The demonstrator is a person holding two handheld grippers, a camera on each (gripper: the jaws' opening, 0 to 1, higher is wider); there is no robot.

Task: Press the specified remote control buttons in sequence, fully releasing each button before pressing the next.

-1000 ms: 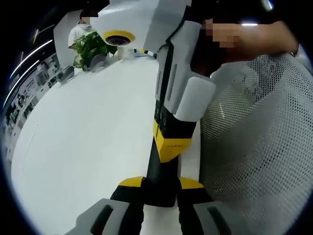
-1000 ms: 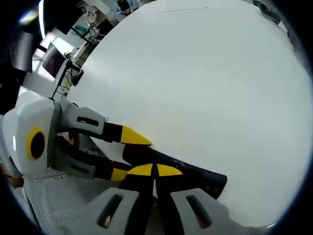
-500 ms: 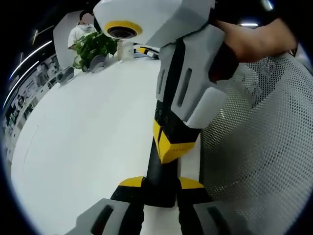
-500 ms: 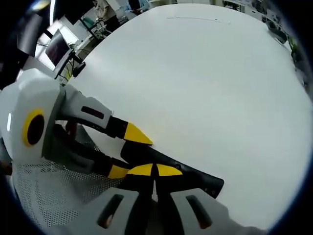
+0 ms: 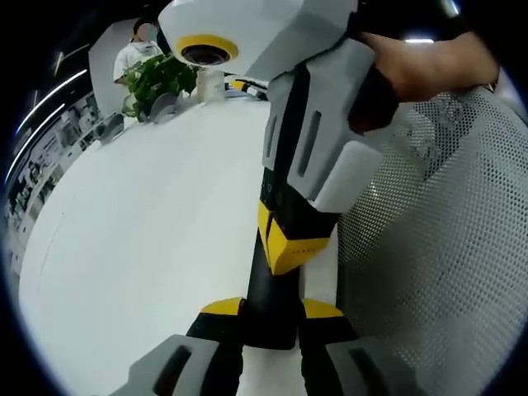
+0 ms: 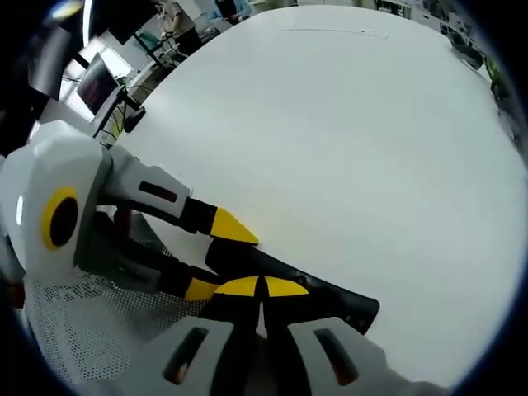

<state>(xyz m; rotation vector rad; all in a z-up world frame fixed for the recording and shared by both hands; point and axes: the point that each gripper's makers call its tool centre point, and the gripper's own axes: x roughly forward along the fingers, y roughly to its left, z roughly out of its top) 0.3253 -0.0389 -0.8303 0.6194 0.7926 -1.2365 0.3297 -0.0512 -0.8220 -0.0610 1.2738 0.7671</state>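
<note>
Your left tongs (image 5: 268,312) clamp the remote (image 5: 269,290) on the tabletop (image 5: 148,223); your right tongs (image 6: 262,287), pressed together, touch it.

No readable text, labels, brands or numbers. The black remote (image 5: 272,280) (image 6: 289,285) shows no legible button markings in either view. Faint small print sits on the yellow tip of the right gripper (image 5: 287,247) in the left gripper view, too blurred to make out.
</note>
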